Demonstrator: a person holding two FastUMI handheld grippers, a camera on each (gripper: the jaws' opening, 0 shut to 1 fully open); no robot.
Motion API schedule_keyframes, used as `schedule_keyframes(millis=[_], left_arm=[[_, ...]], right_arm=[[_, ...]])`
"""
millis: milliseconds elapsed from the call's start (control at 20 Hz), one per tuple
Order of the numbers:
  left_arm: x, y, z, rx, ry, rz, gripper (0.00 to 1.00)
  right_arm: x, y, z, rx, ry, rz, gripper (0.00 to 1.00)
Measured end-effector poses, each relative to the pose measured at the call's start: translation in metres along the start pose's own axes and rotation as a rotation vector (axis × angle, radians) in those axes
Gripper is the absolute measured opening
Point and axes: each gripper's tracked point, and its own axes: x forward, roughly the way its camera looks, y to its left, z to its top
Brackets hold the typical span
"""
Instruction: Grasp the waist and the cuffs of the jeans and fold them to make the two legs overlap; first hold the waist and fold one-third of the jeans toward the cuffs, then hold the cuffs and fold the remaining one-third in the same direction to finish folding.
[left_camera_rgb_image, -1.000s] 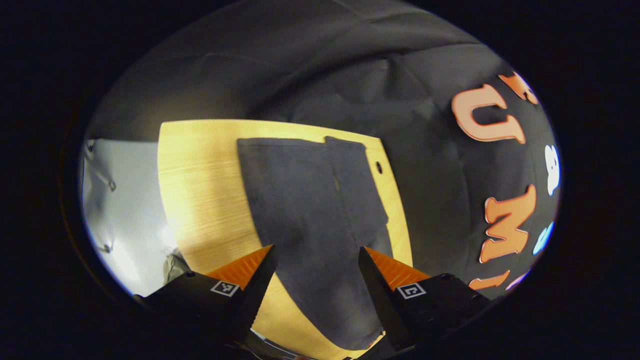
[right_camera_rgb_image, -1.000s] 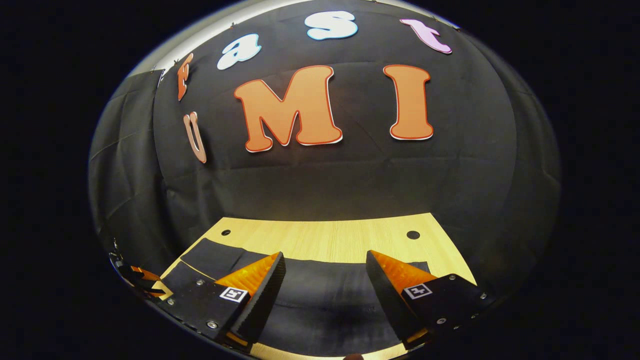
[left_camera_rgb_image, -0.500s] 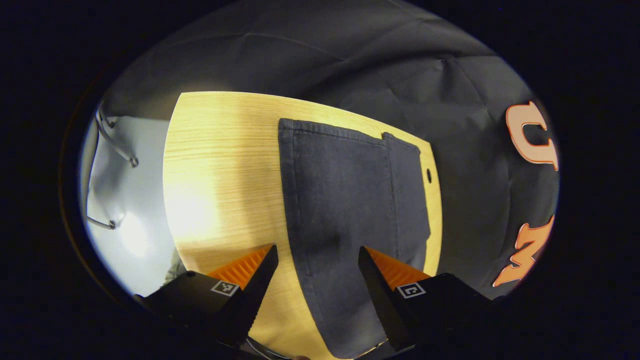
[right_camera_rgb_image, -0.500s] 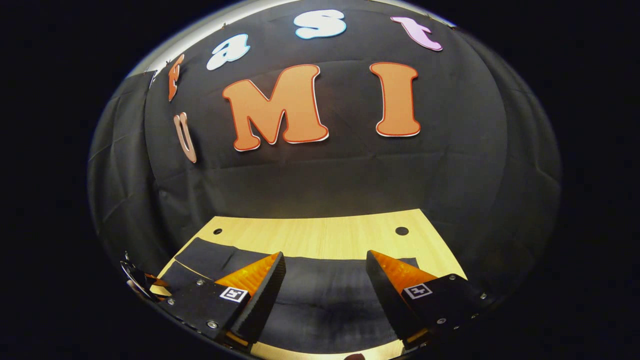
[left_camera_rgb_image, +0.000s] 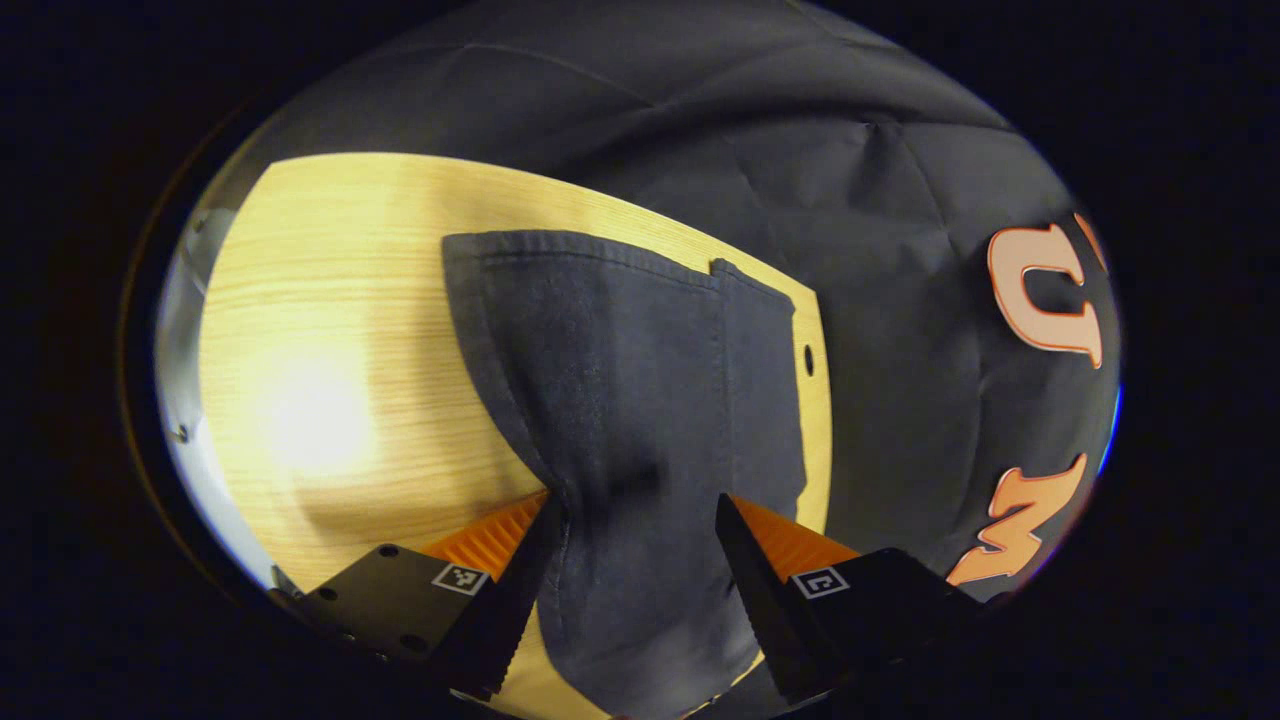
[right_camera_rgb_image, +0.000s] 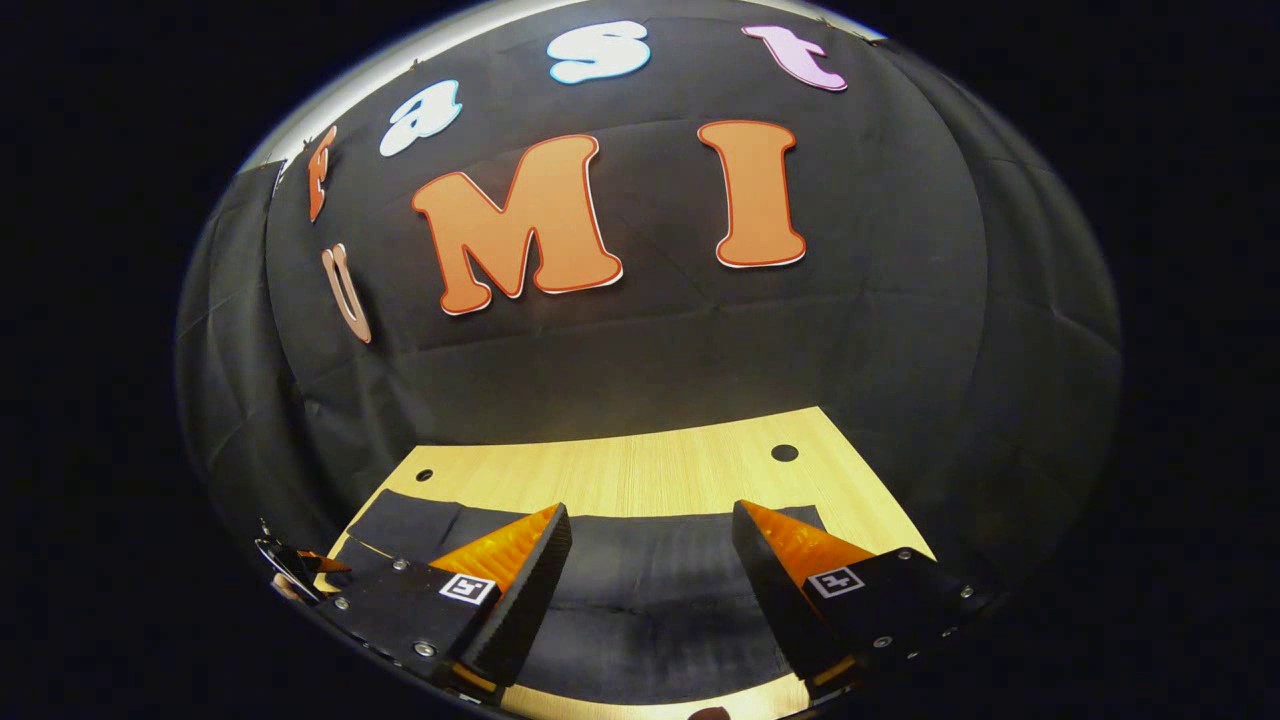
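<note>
Left gripper (left_camera_rgb_image: 632, 510): your two fingers stand wide apart, clamped on nothing; dark denim fills the gap between them and the left finger's inner edge sits at the cloth's edge.
Jeans (left_camera_rgb_image: 640, 380): in the left gripper view they run forward from between your fingers across the table, lying flat with the two legs overlapped; one layer shows a narrow strip past the other on the right-finger side.
Far end of the jeans: a stitched hem lies straight ahead of the left fingertips, well beyond them; whether it is waist or cuffs, you cannot tell.
Table (left_camera_rgb_image: 330, 330): pale wood, bare and brightly lit off the left finger's side; a thin strip with a small round hole shows beyond the right finger's side.
Right gripper (right_camera_rgb_image: 650, 520): your fingers here are also spread wide with nothing pinched; they hang above the cloth.
Jeans under the right gripper (right_camera_rgb_image: 650, 590): a dark band passes crosswise beneath and between both fingers, reaching past each.
Table ahead of the right fingers (right_camera_rgb_image: 640, 470): bare wood lies beyond the fingertips.
</note>
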Motion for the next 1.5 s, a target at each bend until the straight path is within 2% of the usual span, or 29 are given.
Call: schedule_keyframes(millis=[100, 150, 200, 250, 350, 400, 450, 550, 600, 650, 800, 900, 1100, 1200, 1300, 1400, 1500], left_arm=[[0.01, -0.004, -0.004, -0.001, 0.013, -0.011, 0.9], [0.017, -0.007, -0.005, -0.008, 0.019, -0.024, 0.85], [0.023, -0.007, -0.004, -0.015, 0.019, -0.025, 0.7], [0.029, 0.003, -0.006, -0.017, 0.025, 0.003, 0.59], [0.037, -0.003, -0.009, -0.081, 0.021, -0.032, 0.16], [0.034, 0.001, -0.024, -0.108, 0.044, -0.023, 0.17], [0.036, -0.004, -0.012, -0.124, 0.03, -0.029, 0.05], [0.024, -0.003, -0.011, -0.083, 0.046, -0.021, 0.05], [0.024, -0.004, -0.009, -0.059, 0.051, -0.016, 0.05], [0.026, -0.008, -0.008, -0.042, 0.059, -0.013, 0.05], [0.024, -0.015, -0.009, -0.016, 0.083, -0.017, 0.05], [0.021, -0.015, -0.008, -0.005, 0.091, -0.009, 0.05], [0.018, -0.016, -0.009, 0.019, 0.107, 0.014, 0.05], [0.019, -0.018, -0.009, 0.036, 0.11, 0.024, 0.05], [0.021, -0.02, -0.009, 0.041, 0.115, 0.037, 0.05], [0.021, -0.022, -0.01, 0.048, 0.121, 0.044, 0.05], [0.022, -0.026, -0.01, 0.053, 0.124, 0.042, 0.05]], right_arm=[[-0.004, -0.004, 0.001, 0.008, -0.004, -0.014, 0.98], [-0.007, -0.006, 0.001, 0.017, -0.006, -0.02, 0.98], [-0.009, -0.008, -0.001, 0.028, -0.002, -0.022, 0.98], [-0.013, -0.008, -0.004, 0.051, 0.001, -0.014, 0.98], [-0.019, -0.01, -0.007, 0.133, -0.007, 0.008, 0.98], [-0.022, -0.014, -0.011, 0.181, -0.003, 0.012, 0.98], [-0.026, -0.019, -0.017, 0.234, 0.003, 0.01, 0.98], [-0.033, -0.032, -0.026, 0.375, 0.006, 0.001, 0.98], [-0.035, -0.043, -0.038, 0.442, 0.043, -0.029, 0.98], [-0.039, -0.056, -0.058, 0.493, 0.086, -0.067, 0.98], [-0.049, -0.066, -0.104, 0.698, 0.18, -0.093, 0.98], [-0.056, -0.085, -0.143, 0.792, 0.23, -0.15, 0.98], [-0.047, -0.127, -0.216, 0.989, 0.331, -0.242, 0.98], [-0.038, -0.145, -0.244, 1.009, 0.379, -0.306, 1.0], [-0.033, -0.167, -0.269, 1.008, 0.425, -0.373, 0.98], [-0.023, -0.176, -0.282, 1.068, 0.448, -0.409, 0.99], [-0.011, -0.184, -0.296, 1.048, 0.479, -0.425, 0.99]])
